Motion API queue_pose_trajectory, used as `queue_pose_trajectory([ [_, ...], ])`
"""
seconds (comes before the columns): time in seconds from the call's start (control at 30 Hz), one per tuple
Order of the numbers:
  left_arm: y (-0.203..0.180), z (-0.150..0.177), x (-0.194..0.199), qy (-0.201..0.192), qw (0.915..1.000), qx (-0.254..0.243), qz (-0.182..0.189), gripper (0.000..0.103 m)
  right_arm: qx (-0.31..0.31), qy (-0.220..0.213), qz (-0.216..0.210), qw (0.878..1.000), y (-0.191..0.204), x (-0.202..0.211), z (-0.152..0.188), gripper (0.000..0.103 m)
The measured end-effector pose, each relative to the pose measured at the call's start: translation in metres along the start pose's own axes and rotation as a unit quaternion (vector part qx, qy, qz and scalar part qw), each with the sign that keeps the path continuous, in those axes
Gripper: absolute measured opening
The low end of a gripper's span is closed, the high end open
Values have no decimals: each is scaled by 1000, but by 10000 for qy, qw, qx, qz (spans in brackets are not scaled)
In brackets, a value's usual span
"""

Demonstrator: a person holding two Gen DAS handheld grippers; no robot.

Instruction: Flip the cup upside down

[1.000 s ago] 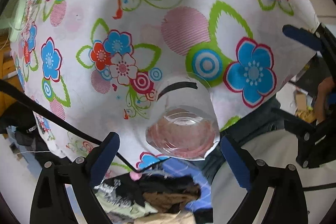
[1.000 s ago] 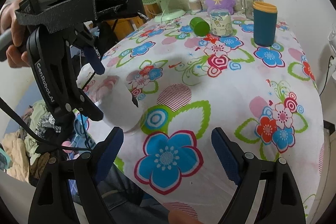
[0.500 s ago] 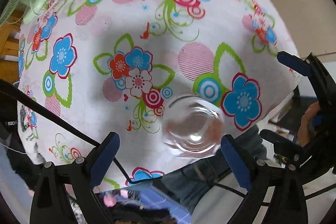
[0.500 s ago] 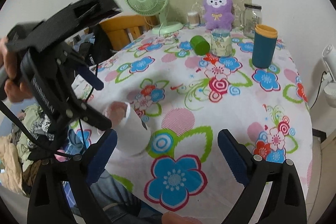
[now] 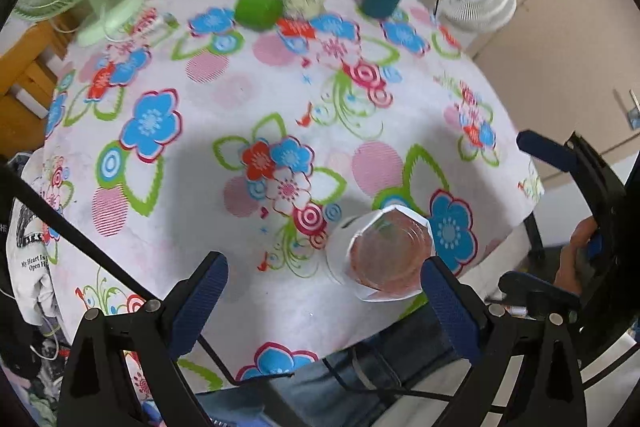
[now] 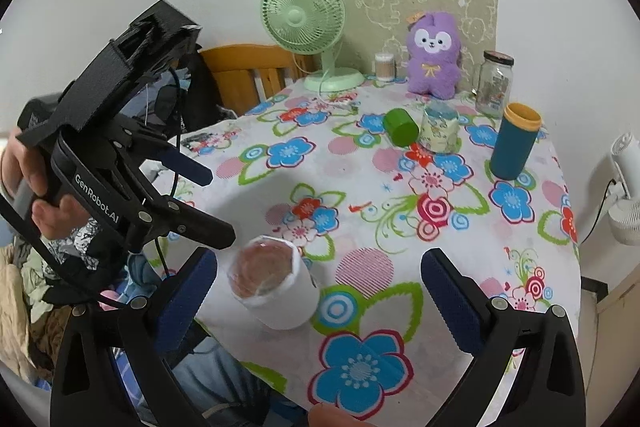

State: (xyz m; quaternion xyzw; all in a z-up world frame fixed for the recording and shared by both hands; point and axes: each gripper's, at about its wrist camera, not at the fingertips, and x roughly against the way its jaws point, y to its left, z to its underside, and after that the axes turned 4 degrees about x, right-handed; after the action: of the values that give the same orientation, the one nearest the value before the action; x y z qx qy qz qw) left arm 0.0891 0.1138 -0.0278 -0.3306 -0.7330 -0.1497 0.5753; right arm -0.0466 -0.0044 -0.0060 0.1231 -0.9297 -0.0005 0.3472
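Observation:
A clear cup with a white sleeve (image 6: 276, 287) stands on the flowered tablecloth (image 6: 400, 227) near the table's front edge; it also shows in the left wrist view (image 5: 382, 259). I cannot tell which end is up. My left gripper (image 5: 324, 291) is open and empty, raised above and behind the cup; from the right wrist view it hangs to the cup's left (image 6: 204, 203). My right gripper (image 6: 320, 291) is open and empty, with the cup just inside its left finger (image 6: 188, 291).
At the back of the table stand a green fan (image 6: 308, 27), a purple plush toy (image 6: 434, 55), a glass jar (image 6: 496, 83), a teal tumbler (image 6: 514, 143), a lying green cup (image 6: 400, 127) and a patterned cup (image 6: 440, 129). A wooden chair (image 6: 248, 71) stands left.
My left gripper has pulled up and back from the cup and tilted to look across the table. The cup stays on the cloth. My right gripper has backed off slightly.

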Motion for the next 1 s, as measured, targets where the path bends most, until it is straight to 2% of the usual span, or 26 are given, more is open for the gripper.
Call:
queue_pose_trajectory([
  [0.27,14,18,17,-706,9975,30,-68,98,-32,-113,28,9999,15,5,-14,103],
  [0.47,23,31,33,-1519,9880,160,-244,98,-10,-255,367,9990,24,10,-21,103],
  [0.53,32,37,41,-1883,9812,355,-246,99,38,-300,525,9982,27,10,-22,103],
  [0.7,50,46,51,-2411,9663,864,-242,101,73,-353,757,9965,33,9,-27,103],
  [0.8,53,54,56,-2834,9520,1110,-328,102,76,-385,911,9951,38,9,-29,103],
  [0.87,54,61,60,-3184,9383,1265,-469,103,75,-407,1008,9940,41,8,-30,103],
  [1.0,53,70,61,-3564,9208,1406,-734,103,156,-450,1268,9908,47,7,-30,103],
])
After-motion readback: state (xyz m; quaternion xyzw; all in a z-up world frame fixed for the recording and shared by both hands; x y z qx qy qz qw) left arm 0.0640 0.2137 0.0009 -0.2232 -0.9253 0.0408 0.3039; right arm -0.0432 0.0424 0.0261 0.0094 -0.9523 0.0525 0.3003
